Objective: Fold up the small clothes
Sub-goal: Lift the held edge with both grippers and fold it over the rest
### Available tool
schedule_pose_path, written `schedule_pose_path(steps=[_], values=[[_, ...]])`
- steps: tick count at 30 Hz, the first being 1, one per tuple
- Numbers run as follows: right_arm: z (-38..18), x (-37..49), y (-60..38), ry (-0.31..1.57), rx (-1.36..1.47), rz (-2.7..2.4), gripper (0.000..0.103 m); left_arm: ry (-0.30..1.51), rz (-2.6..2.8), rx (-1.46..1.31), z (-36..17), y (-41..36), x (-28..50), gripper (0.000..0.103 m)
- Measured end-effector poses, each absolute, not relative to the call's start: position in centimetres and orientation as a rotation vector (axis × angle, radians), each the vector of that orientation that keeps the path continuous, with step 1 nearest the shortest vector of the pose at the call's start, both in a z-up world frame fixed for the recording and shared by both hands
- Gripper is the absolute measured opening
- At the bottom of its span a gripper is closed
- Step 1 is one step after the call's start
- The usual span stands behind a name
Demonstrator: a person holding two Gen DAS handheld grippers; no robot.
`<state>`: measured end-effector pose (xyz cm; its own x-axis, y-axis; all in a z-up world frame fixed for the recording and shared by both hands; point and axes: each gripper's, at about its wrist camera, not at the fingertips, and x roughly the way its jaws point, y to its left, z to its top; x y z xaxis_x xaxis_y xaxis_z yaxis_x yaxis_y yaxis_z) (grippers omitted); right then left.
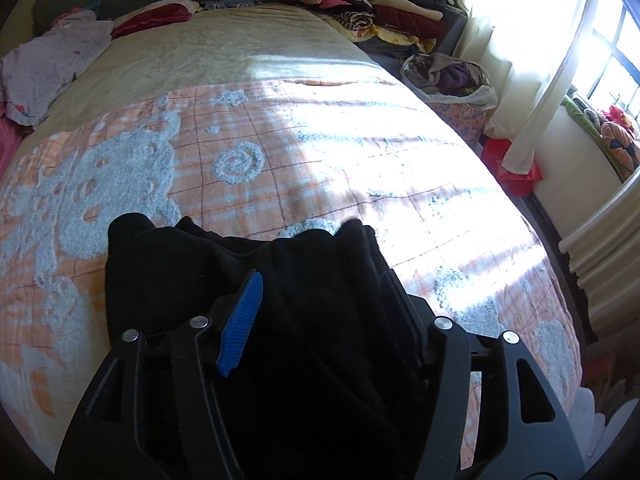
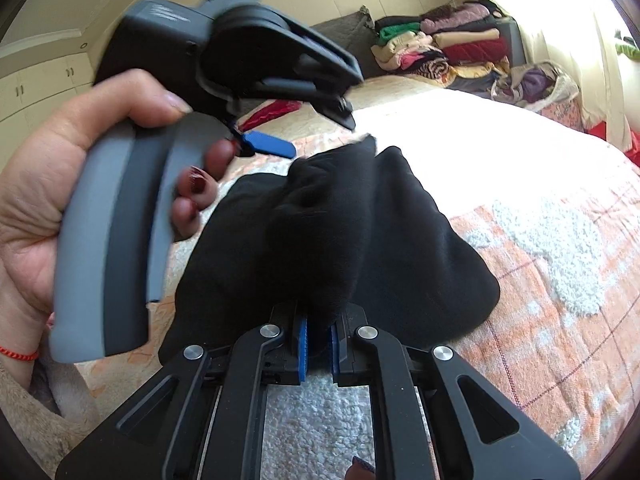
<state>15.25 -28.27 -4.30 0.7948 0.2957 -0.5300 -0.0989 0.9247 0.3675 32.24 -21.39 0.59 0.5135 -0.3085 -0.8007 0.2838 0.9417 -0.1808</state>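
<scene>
Right wrist view: the right gripper point(image 2: 316, 344) has its jaws clamped on a fold of the black cloth point(image 2: 340, 240), which lies on the bed point(image 2: 560, 264). Beyond, the left hand point(image 2: 48, 184) holds the left gripper point(image 1: 316, 300) tilted, jaws apart around the cloth. Far back sit stacked clothes point(image 2: 448, 52).

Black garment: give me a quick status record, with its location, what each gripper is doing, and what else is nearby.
garment: black garment, bunched, partly lifted off the bed
surface: orange checked blanket on the bed
right gripper: shut on the near edge of the garment
left gripper: jaws apart, cloth lying between them; grip not clear
left hand: holding the left gripper's handle
background: stacked folded clothes at the far end of the bed
</scene>
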Motion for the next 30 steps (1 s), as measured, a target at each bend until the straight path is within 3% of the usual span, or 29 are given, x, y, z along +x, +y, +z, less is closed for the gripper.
schedule_pose_path(steps=[9,13,17,20,30], values=[[-5.3,15.8,-30.5,0.678,0.485,0.239,0.014,0.913,-0.308,-0.086,0.8,-16.0,30.5,0.053],[-4.5,15.8,-31.3,0.691,0.500,0.265,0.027,0.896,-0.250,-0.102,0.4,-13.1,29.3,0.053],[-3.5,16.4,-32.3,0.699,0.541,0.317,0.053,0.891,-0.212,-0.110,-0.6,-11.0,28.0,0.053],[-2.6,18.2,-32.6,0.746,0.537,0.360,0.064,0.904,-0.203,-0.104,-1.6,-10.3,27.1,0.053],[-2.3,24.8,-32.5,0.920,0.488,0.412,0.069,0.940,-0.231,-0.119,-3.1,-9.9,26.8,0.053]])
